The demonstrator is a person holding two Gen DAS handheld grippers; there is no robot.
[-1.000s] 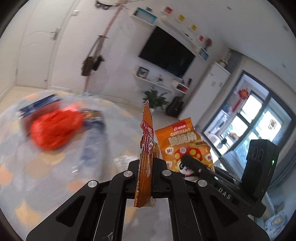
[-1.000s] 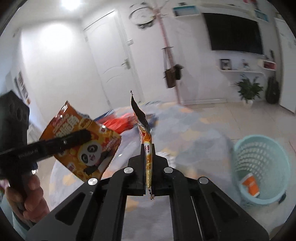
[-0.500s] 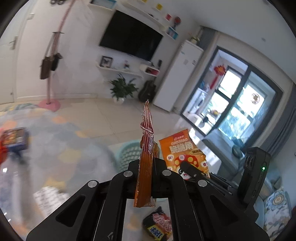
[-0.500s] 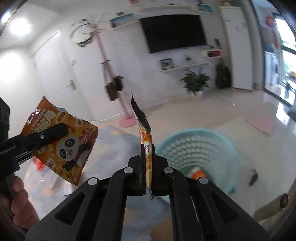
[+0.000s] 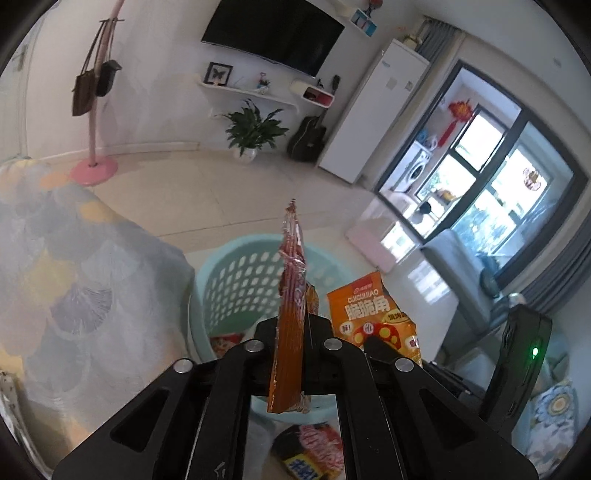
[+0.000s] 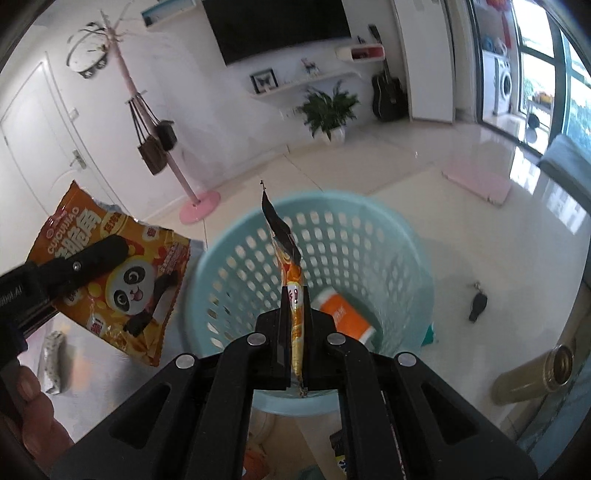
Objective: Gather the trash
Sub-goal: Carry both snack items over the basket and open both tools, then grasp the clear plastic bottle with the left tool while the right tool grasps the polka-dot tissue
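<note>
An orange panda snack bag (image 6: 110,273) is clamped edge-on between the closed jaws of the left gripper (image 5: 290,328), while a second orange snack packet (image 6: 295,314) is pinched in the right gripper (image 6: 295,325) above the light-blue perforated basket (image 6: 399,236).

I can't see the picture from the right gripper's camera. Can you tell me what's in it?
The right gripper has its jaws shut on a thin orange snack wrapper, held up over a light blue basket with an orange packet inside. To the left, the other gripper pinches an orange panda snack bag. Behind are a coat stand, a TV and a plant.
</note>
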